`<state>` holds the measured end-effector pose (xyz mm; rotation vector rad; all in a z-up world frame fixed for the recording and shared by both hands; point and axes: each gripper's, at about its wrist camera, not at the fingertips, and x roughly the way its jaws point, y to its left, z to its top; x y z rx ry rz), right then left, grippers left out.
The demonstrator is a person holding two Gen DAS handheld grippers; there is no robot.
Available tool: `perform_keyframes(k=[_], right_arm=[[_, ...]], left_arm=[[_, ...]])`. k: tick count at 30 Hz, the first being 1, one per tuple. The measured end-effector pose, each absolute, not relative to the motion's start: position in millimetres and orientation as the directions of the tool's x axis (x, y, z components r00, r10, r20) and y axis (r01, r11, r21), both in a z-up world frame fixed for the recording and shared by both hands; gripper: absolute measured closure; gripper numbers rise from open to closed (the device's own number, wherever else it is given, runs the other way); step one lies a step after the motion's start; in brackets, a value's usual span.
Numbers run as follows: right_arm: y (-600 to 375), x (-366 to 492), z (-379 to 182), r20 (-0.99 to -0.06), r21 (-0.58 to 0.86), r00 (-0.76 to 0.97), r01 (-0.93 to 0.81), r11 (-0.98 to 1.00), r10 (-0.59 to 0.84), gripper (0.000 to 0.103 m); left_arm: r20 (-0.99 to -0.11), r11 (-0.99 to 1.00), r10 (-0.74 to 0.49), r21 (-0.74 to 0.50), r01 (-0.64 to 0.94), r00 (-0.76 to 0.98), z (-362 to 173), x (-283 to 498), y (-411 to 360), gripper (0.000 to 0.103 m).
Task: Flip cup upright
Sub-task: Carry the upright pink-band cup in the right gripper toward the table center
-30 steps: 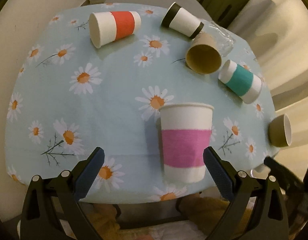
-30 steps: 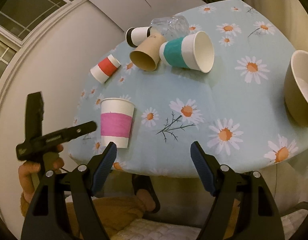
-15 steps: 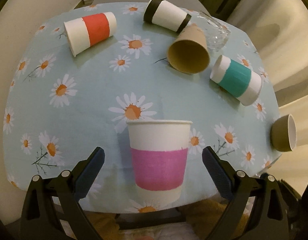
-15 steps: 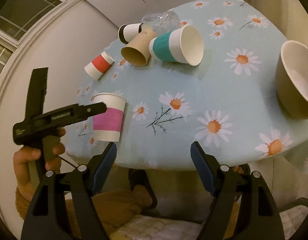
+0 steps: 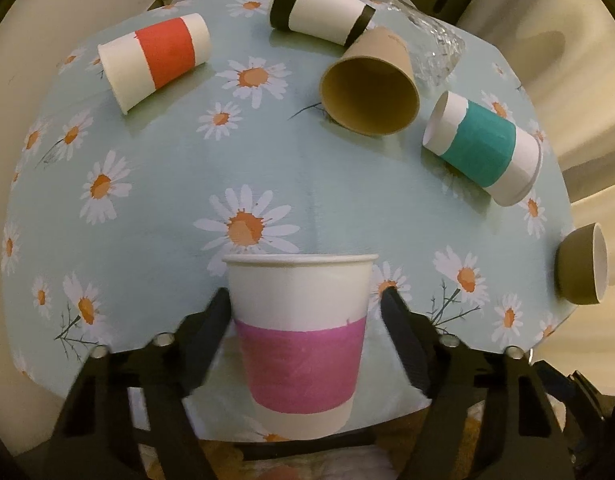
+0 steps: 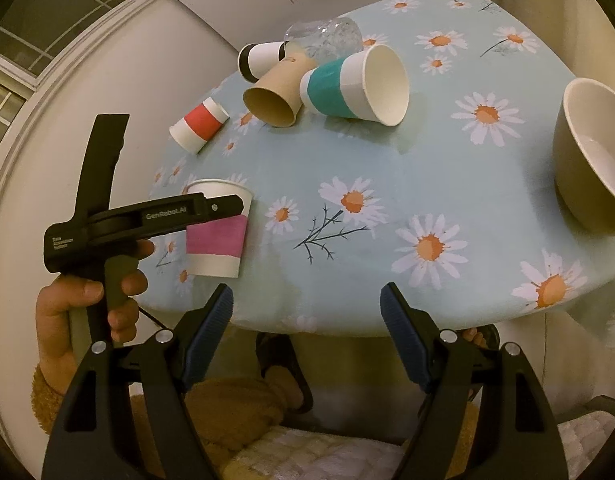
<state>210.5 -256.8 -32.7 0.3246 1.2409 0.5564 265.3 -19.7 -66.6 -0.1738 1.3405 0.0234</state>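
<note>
The pink-banded paper cup (image 5: 299, 344) stands upright, rim up, near the front edge of the tabletop (image 5: 167, 184), which is covered by a pale blue daisy-print cloth. The left gripper (image 5: 305, 312) brackets the cup's tapered white wall, its ribbed jaws close on either side; whether they touch the cup I cannot tell. The right gripper (image 6: 306, 320) hangs off the table's edge, its blue ribbed jaws spread wide and holding nothing. Farther back lie the red-banded cup (image 5: 155, 60), black-banded cup (image 5: 323, 8), plain brown cup (image 5: 371, 88) and teal-banded cup (image 5: 483, 148), all on their sides, beside a clear faceted glass (image 5: 435, 48).
</note>
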Motion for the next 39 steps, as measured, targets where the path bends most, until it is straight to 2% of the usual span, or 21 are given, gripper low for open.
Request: perform_keyframes(k=[16,25,36,39], right_arm=[[-257.1,210.1,-32.8,-0.801,0.517,0.217,-0.217,0.828,0.558,0.027],[-260.4,211.3,-38.2,-0.806,0.516,0.214,-0.204,0.832,0.552,0.027],[-261.3,213.5,-36.4,-0.770,0.550,0.237,-0.223,0.805,0.592,0.027],[-260.3,214.6,-34.2,-0.762,0.552,0.252,-0.230,0.802,0.597,0.027]], left_arm=[[-0.970,0.987,-0.091,-0.118,-0.112,0.225,-76.1,266.8,-18.2,0.037],[-0.951,0.982,-0.112,-0.150,-0.113,0.288,-59.5,258.8,-12.9,0.039],[-0.899,0.976,-0.141,-0.197,-0.097,0.414,-25.2,235.1,-0.9,0.039],[-0.848,0.988,-0.098,-0.145,-0.050,0.521,-4.6,220.4,-5.6,0.039]])
